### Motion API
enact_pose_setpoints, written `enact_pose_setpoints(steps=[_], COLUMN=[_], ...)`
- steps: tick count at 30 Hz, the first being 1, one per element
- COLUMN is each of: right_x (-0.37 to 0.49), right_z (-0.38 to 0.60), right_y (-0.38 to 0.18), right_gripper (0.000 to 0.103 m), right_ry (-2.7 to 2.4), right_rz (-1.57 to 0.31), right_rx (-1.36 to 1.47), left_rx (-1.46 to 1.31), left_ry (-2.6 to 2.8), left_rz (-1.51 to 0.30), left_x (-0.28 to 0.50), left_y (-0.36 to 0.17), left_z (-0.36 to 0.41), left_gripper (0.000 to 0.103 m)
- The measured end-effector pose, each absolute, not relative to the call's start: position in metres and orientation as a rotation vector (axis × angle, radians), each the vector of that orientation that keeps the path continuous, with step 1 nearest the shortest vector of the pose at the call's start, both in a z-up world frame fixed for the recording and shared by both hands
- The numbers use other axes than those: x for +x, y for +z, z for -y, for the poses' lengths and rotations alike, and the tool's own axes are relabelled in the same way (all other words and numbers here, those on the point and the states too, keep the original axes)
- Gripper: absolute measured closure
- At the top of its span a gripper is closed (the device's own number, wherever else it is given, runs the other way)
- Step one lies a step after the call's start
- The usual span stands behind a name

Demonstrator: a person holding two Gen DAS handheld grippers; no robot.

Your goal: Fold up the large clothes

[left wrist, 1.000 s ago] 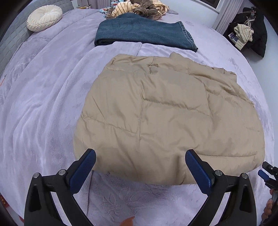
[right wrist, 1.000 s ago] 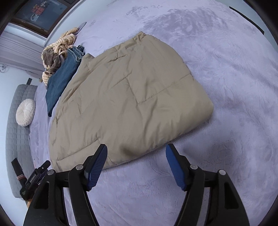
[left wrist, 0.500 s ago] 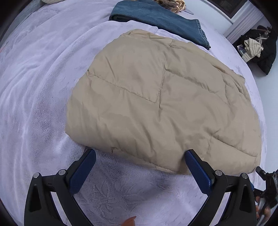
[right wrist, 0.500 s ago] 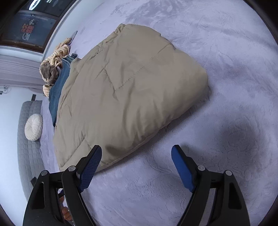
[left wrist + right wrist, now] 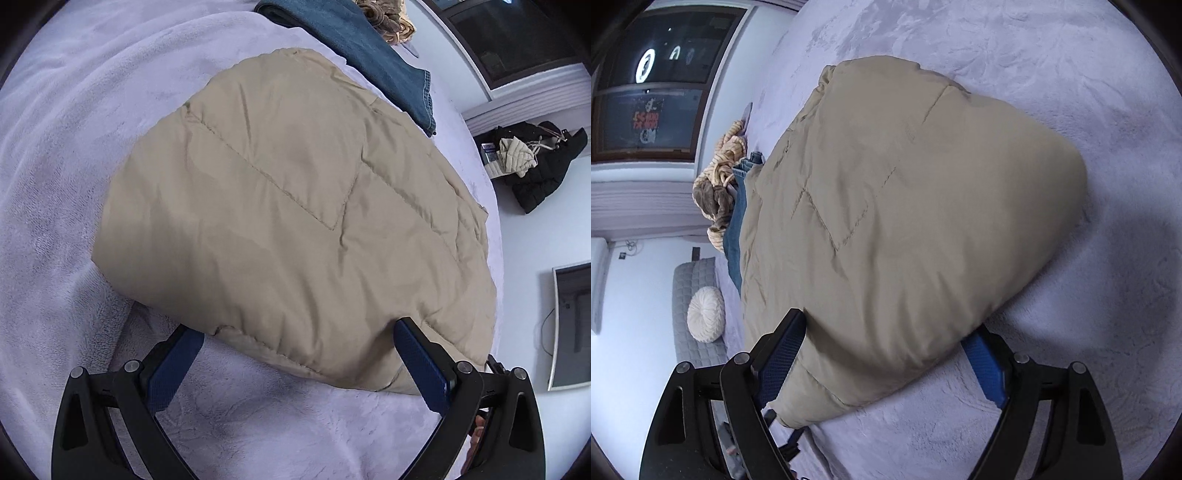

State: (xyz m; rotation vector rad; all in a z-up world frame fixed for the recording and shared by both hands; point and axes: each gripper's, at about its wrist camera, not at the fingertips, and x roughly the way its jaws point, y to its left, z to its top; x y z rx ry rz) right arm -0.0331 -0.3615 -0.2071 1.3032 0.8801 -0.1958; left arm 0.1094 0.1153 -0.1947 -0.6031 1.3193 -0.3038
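Lavender bed blanket lies under a tan puffy coat, already folded. Both tongs, left and right, gape open around its near edge; 1 more fold looks left.

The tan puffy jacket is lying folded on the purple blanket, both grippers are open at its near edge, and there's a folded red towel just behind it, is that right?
Not quite. What lies behind the tan jacket is folded blue jeans, not a red towel; the left wrist view shows them. The rest holds: the jacket lies folded on the purple blanket, and the left gripper and right gripper are both open at its near edge.
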Motion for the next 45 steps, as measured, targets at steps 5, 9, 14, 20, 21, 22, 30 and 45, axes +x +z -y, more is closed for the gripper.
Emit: enact_pose_setpoints(steps=[5,9,14,20,21,22,30,45], right_x=[-0.018,-0.007,0.009,0.015,0.014,0.013,0.003,-0.05], right_z=[0.359,0.358,0.361,0.359,0.359,0.359,0.355,0.32], right_y=[-0.209,-0.212,-0.224,-0.233,-0.233,-0.233,-0.229,-0.176], right_gripper=[0.0,0.0,0.0,0.0,0.0,0.0,0.069,0.079], right_ry=[-0.152,-0.114,-0.106,-0.105,-0.106,-0.108,-0.103,-0.092], right_rz=[-0.815,-0.821,-0.872,-0.881,-0.878,-0.873,-0.839,-0.836], right_rx=[1.343,1.353,1.343,1.377,1.386,1.398,1.445,1.337], left_rx=[-0.756,-0.798,-0.806,-0.746,-0.743,-0.75,-0.606,-0.524], left_ry=[-0.341,-0.351,-0.311,-0.275,-0.287,-0.308,-0.406,-0.537], left_rz=[-1.338,-1.289,-1.258,-1.244,-1.237,-1.231,-1.154,-1.104], left_x=[0.115,0.129,0.155,0.165,0.165,0.164,0.165,0.115], left_y=[-0.213,-0.214,-0.222,-0.228,-0.226,-0.225,-0.186,-0.133], left_z=[-0.128,-0.131,-0.121,-0.11,-0.111,-0.114,-0.106,-0.137], left_gripper=[0.0,0.0,0.0,0.021,0.038,0.047,0.076,0.079])
